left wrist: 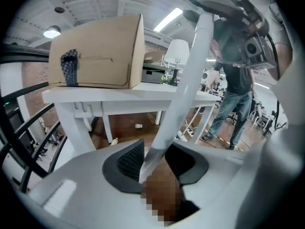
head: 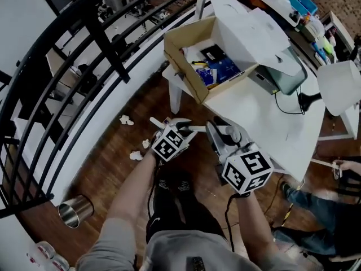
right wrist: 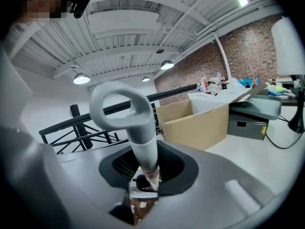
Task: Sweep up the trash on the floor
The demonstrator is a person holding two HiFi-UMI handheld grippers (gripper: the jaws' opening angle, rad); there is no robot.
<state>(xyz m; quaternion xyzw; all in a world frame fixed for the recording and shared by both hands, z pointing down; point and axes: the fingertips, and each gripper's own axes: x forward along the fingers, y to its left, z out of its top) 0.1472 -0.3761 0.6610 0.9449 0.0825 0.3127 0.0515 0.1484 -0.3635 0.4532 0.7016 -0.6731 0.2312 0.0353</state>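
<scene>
- trash (head: 136, 155): crumpled white paper wads on the floor (head: 107, 174), left of and below the left gripper (left wrist: 155, 159), well apart from its fingers (left wrist: 129, 160). One more wad lies further out toward the railing (head: 84, 55).
- handle (head: 197, 129): smooth white round pole with a loop at its top end. The left fingers are clamped on its lower part. The right gripper (right wrist: 143, 168) has its fingers (right wrist: 167, 163) clamped just under the loop.
- in the way: a white desk leg (head: 175, 97) stands just beyond the left fingers. The desk (head: 265, 123) top lies right of the right fingers. Black metal railing bars run past the trash.
- floor: dark glossy wood planks. A shiny metal cup (head: 75, 210) sits well behind and left of the left fingers.
- on the desk, beyond both fingers: open tan cardboard box (head: 183, 66) with its flaps up, boxy grey printer (head: 279, 75), white lamp (head: 338, 86).
- a bystander (left wrist: 233, 99) in jeans stands past the desk.
</scene>
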